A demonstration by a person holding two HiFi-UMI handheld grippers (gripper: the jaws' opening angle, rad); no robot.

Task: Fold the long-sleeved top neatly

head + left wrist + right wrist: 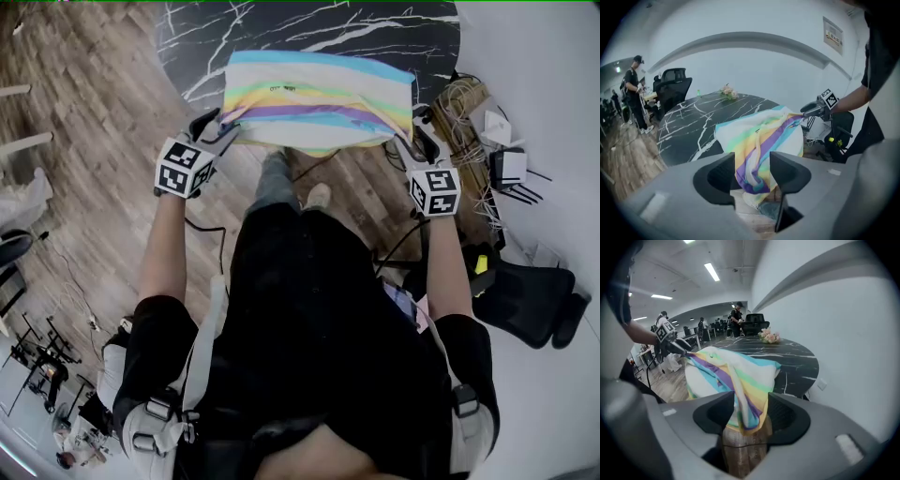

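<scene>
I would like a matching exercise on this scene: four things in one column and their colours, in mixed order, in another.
Things:
1. long-sleeved top
2. table
3. floor
4. flowers

Colours:
a. brown wood
b. pale pink
c. pastel stripes
d. black with white veins

Pairs: 1-c; 2-d; 3-a; 4-b

Long-sleeved top (319,94), pastel stripes of white, blue, yellow, green and purple, folded into a rough rectangle, lying across the near rim of a black marble table (375,28), both near corners bunched and reaching past the rim
</scene>
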